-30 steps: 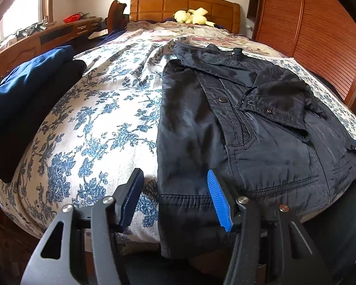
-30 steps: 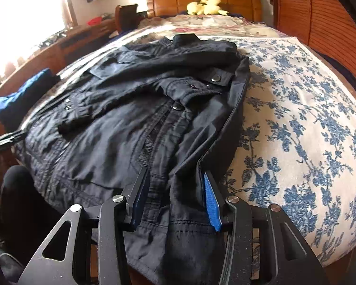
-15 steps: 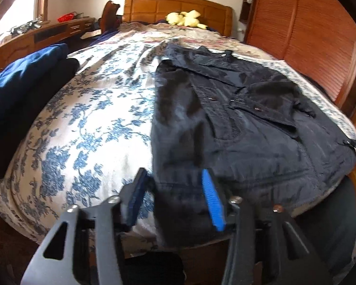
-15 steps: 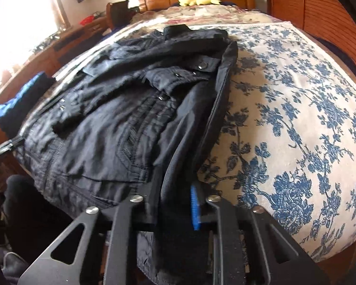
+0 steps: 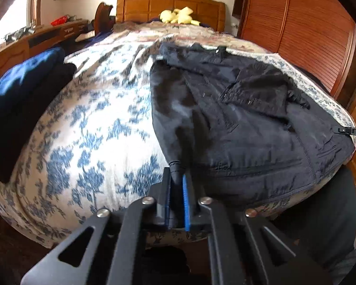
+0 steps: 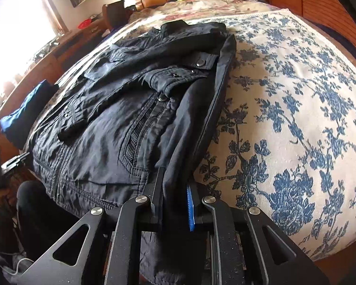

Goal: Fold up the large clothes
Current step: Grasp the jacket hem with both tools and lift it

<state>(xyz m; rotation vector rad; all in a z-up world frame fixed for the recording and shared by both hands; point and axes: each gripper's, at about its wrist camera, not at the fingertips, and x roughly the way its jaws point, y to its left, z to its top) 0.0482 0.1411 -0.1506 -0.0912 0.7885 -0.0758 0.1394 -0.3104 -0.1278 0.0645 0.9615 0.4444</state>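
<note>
A dark navy jacket point(image 5: 237, 118) lies flat on the bed with its sleeves folded over its front and its collar toward the headboard. It also shows in the right wrist view point(image 6: 135, 109). My left gripper point(image 5: 176, 185) is shut on the jacket's bottom hem at its left corner, at the bed's near edge. My right gripper point(image 6: 173, 190) is shut on the hem at the jacket's right corner; the cloth fills the gap between its blue pads. The fabric rises a little at both pinches.
The bed has a white spread with blue flowers point(image 5: 90, 123), seen also in the right wrist view point(image 6: 296, 95). Folded blue and black clothes point(image 5: 23, 90) lie at the bed's left edge. A yellow soft toy point(image 5: 178, 15) sits by the wooden headboard. A wooden wardrobe point(image 5: 308, 35) stands on the right.
Both grippers moved in onto the jacket's bottom hem and closed on it, the right one first, then the left. The hem corners are now pinched and slightly lifted.
</note>
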